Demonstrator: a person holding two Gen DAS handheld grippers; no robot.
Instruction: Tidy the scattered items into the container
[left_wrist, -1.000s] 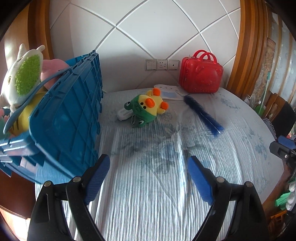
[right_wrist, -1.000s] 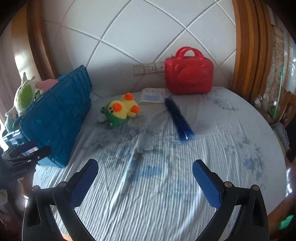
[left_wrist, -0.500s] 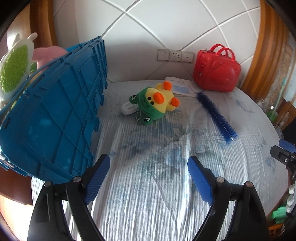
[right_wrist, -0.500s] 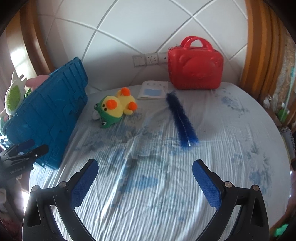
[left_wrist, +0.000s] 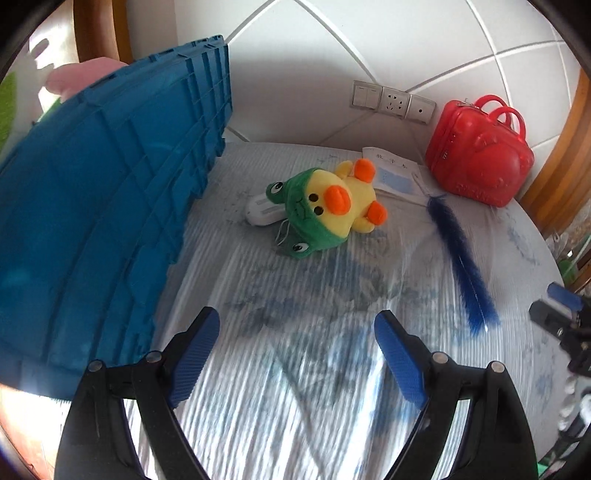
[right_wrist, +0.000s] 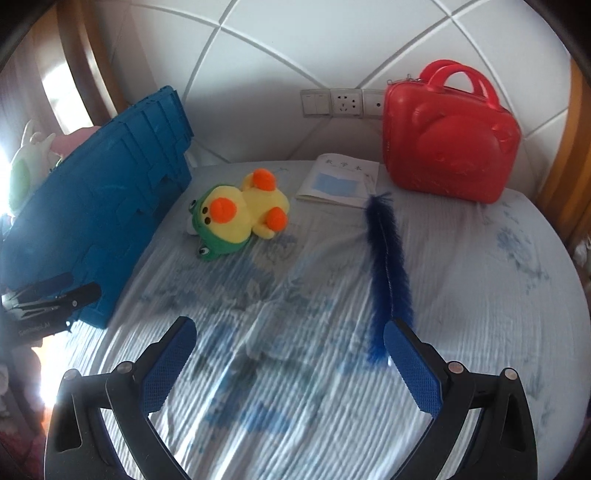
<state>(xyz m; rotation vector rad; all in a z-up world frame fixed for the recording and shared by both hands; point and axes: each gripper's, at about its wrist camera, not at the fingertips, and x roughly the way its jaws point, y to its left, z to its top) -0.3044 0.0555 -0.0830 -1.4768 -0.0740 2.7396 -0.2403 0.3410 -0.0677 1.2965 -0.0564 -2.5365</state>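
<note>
A blue plastic crate (left_wrist: 103, 206) stands at the left of the bed, with plush toys (right_wrist: 33, 158) showing above its rim. A yellow duck plush in a green frog hood (left_wrist: 325, 206) lies in the middle, on a white flat item (left_wrist: 262, 214). A blue feather wand (right_wrist: 386, 266) lies to its right. My left gripper (left_wrist: 297, 354) is open and empty, low over the sheet short of the duck. My right gripper (right_wrist: 290, 363) is open and empty; its right finger is next to the wand's near tip. The duck also shows in the right wrist view (right_wrist: 240, 218).
A red hard case (right_wrist: 448, 136) stands at the back right against the wall. A thin booklet (right_wrist: 340, 181) lies in front of it. The bed (right_wrist: 480, 295) has a blue-flowered sheet. Wall sockets (right_wrist: 341, 103) sit above the bed.
Both grippers have moved forward toward the toys. The left one has turned right, so the crate fills more of its left side. Both stay open.
</note>
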